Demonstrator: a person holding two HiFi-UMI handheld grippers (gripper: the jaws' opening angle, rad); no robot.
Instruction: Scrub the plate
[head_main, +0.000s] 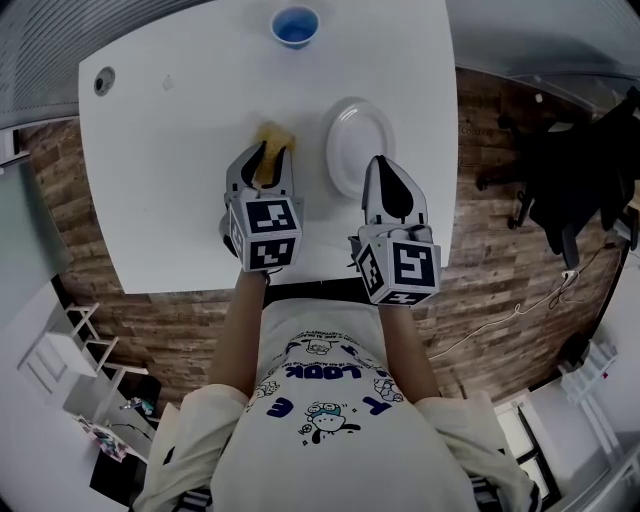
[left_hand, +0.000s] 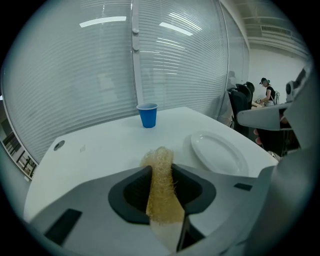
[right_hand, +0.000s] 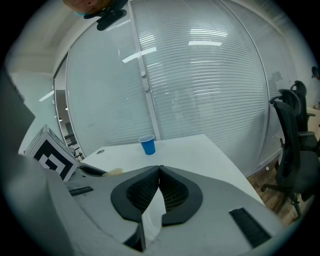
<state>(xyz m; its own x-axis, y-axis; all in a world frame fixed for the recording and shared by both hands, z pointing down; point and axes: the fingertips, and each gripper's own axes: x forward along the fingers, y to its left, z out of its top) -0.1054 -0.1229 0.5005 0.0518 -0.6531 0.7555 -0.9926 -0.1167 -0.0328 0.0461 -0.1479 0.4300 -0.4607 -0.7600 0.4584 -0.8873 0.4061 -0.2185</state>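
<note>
At far left, off the table, a white shelf rack (head_main: 65, 355) stands on wood-plank floor (head_main: 70, 190). White table (head_main: 170, 190) is matte with rounded corners, and a round cable grommet (head_main: 104, 80) sits near its far-left corner. Blue cup (head_main: 295, 25) is upright at the far edge, well apart from the rest; behind it a glass wall with slatted blinds (left_hand: 90, 75) spans the room. Left gripper (head_main: 268, 155) points down at the tabletop, jaws pinching a tan fibrous scrubber (head_main: 272, 135) held on edge, its end poking out past the tips. I can't tell whether the scrubber touches the table. It's just left of the plate (head_main: 358, 135), with a gap between them. Plate is white and lies flat, right of centre and close to the table's right edge. Right gripper (right_hand: 160, 169) sits at the plate's near rim, jaw tips pressed together with a white sliver of rim between the pads. Right of the table are more plank floor, black office chairs (head_main: 575, 190) and a cable (head_main: 500, 318) trailing across the boards.
</note>
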